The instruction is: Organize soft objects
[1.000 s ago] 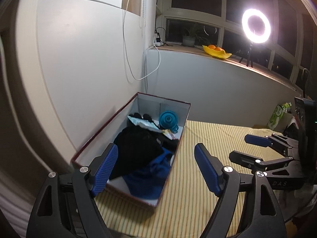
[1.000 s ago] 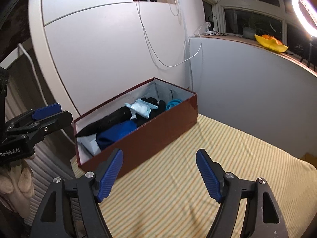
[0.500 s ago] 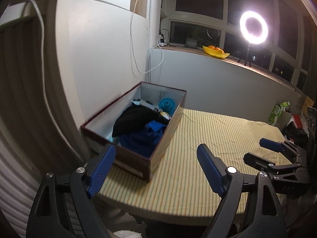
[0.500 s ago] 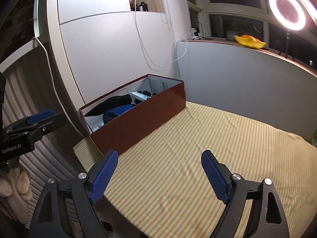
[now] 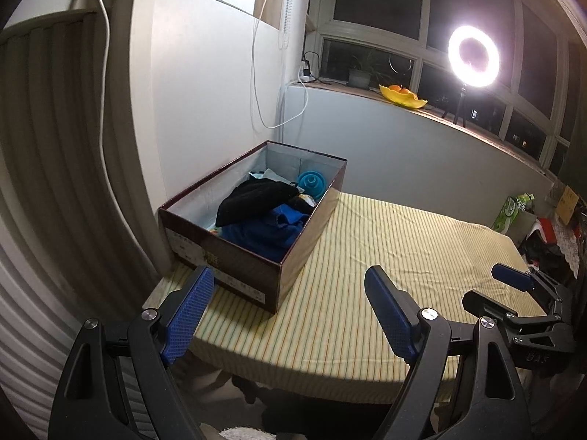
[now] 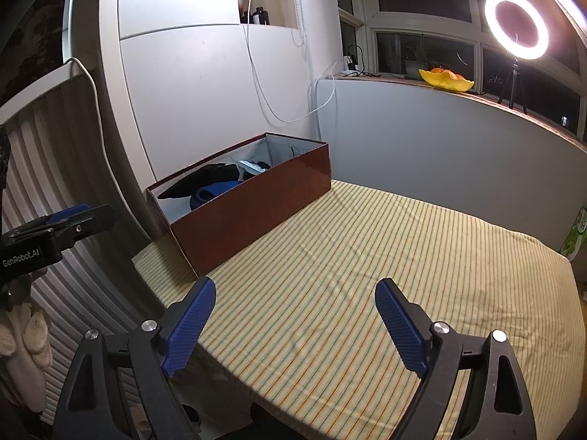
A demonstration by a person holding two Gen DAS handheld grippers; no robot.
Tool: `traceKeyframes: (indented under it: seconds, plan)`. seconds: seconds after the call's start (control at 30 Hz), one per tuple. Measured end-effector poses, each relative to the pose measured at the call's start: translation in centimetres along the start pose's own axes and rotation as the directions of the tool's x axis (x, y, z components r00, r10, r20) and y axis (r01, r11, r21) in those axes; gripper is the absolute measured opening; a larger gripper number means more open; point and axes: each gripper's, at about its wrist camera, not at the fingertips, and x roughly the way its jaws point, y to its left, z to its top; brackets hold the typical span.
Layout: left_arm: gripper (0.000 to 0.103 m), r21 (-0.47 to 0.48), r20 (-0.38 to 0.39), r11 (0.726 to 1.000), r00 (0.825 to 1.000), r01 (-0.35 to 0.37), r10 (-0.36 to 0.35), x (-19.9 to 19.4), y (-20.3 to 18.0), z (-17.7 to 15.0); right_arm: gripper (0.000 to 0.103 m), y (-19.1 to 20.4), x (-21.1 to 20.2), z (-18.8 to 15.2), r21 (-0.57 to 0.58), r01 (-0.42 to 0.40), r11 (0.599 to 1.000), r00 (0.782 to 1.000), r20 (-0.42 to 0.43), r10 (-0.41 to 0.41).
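A dark red cardboard box stands at the left corner of the striped table. It holds a black cloth, a blue cloth, a light blue item and a teal round object. My left gripper is open and empty, held back from the table's near edge in front of the box. My right gripper is open and empty over the table's front edge, to the right of the box. The right gripper also shows in the left wrist view, and the left gripper in the right wrist view.
The table is covered by a yellow striped cloth. A white wall panel and a ribbed panel stand left of the box. A ring light and a yellow fruit bowl sit on the window sill. Clutter lies at the far right.
Both grippers have pulled back and away from the box, which now looks smaller and farther. Both stay open and empty. The box's contents have not moved.
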Motion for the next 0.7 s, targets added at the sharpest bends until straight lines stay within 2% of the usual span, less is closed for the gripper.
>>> traceKeyframes:
  seconds: [0.7]
  plan:
    - [0.085, 0.000, 0.000, 1.000, 1.000, 0.008, -0.008, -0.56, -0.26, -0.08, 0.086, 0.48, -0.24, 0.04, -0.018, 0.016, 1.000, 1.000, 0.008, -0.016]
